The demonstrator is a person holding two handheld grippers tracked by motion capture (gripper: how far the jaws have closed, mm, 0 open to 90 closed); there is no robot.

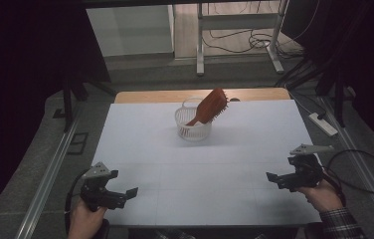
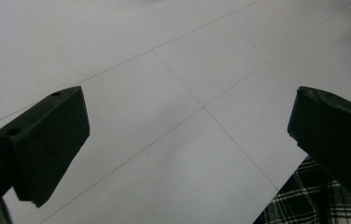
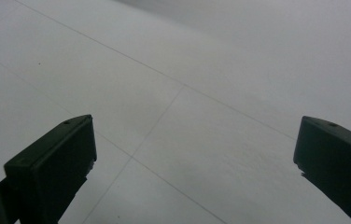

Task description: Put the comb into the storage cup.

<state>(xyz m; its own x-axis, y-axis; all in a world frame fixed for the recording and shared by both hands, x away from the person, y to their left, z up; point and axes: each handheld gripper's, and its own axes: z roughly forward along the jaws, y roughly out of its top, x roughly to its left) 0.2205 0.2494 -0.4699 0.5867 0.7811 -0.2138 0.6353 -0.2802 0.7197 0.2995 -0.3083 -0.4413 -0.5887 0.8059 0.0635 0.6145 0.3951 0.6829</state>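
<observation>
An orange-brown hairbrush (image 1: 210, 106) leans in a small white basket (image 1: 191, 130) at the far middle of the white table (image 1: 200, 164), handle down and bristle head sticking up to the right. My left gripper (image 1: 131, 192) rests near the front left corner, held by a hand, pointing right. In the left gripper view the left gripper (image 2: 187, 135) has its jaws wide apart over bare table. My right gripper (image 1: 271, 178) is near the front right edge, pointing left. The right gripper (image 3: 194, 149) is also open with nothing between its jaws.
A wooden strip (image 1: 150, 95) runs along the table's far edge. Behind stand metal desk legs (image 1: 200, 45) and floor cables (image 1: 244, 42). A power strip (image 1: 323, 124) lies on the floor at right. A plaid sleeve (image 2: 313, 205) shows by the table's front edge.
</observation>
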